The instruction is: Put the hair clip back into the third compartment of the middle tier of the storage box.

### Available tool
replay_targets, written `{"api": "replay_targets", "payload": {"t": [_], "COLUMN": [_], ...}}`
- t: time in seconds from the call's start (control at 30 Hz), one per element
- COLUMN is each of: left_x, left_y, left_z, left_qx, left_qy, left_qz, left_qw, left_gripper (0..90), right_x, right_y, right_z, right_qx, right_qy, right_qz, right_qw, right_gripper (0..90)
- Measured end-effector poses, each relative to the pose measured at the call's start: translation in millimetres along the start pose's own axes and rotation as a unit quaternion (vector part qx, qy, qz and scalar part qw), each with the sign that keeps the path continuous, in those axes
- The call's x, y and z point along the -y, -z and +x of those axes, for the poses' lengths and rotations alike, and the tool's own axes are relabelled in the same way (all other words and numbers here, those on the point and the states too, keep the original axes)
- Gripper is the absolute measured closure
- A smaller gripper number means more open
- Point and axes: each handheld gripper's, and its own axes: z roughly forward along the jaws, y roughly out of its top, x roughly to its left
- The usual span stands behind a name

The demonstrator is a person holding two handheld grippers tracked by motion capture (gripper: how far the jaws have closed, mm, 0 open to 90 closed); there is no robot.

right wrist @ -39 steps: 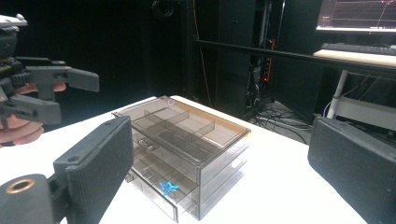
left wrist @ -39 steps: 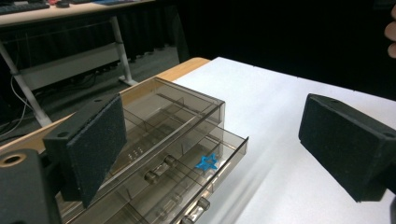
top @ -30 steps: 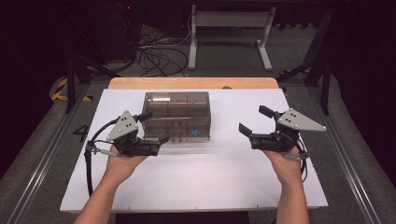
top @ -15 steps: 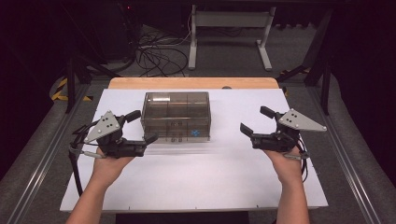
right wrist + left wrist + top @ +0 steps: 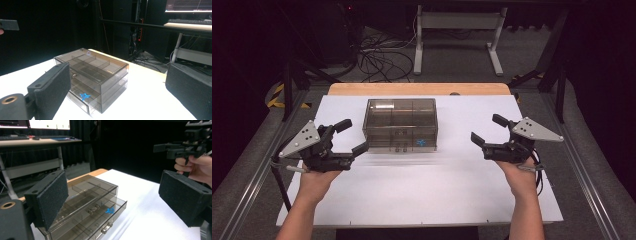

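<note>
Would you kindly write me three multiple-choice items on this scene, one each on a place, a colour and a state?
1. Where does the clear drawer box stand?
A. between the two claws
B. left of both claws
C. on the floor

2. What colour is the small object in the drawer?
A. red
B. blue
C. yellow

3. How is the left claw?
A. shut on the box
B. shut, holding nothing
C. open, holding nothing

Answers: 1 A, the high view shows the box on the white table with the right claw on its other side. 2 B, it shows blue through the drawer front. 3 C, its jaws stand wide apart.
</note>
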Motion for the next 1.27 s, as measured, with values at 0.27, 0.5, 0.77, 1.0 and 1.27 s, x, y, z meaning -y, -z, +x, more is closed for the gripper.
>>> {"api": "replay_targets", "payload": {"t": [0.27, 0.5, 0.77, 1.0, 1.27], "left_x": [6.1, 9.8, 11.2, 12.2, 12.5], "left_y": [10.4, 17.0, 25.9, 26.5, 26.4], "left_z": [7.3, 11.7, 18.4, 21.0, 21.3], "left_qx": [0.007, 0.005, 0.000, -0.003, -0.010], "left_qy": [0.011, 0.017, 0.016, 0.017, 0.016], "left_qz": [-0.008, -0.007, -0.011, -0.007, 0.003], "left_qw": [0.9999, 0.9998, 0.9998, 0.9998, 0.9998], "left_gripper": [10.7, 10.8, 10.8, 10.8, 10.9], "right_x": [0.7, 0.3, -0.1, -1.0, -0.3], "right_y": [0.5, 1.6, 2.2, 1.1, 0.0], "right_z": [-0.9, -0.9, -0.9, 1.3, 0.4], "right_qx": [0.004, 0.005, 0.005, 0.002, 0.002], "right_qy": [-0.003, -0.003, -0.001, 0.000, 0.003], "right_qz": [-0.003, -0.004, -0.007, -0.006, -0.001], "right_qw": [1.0000, 1.0000, 1.0000, 1.0000, 1.0000], "right_gripper": [6.9, 6.8, 6.7, 6.7, 6.0]}}
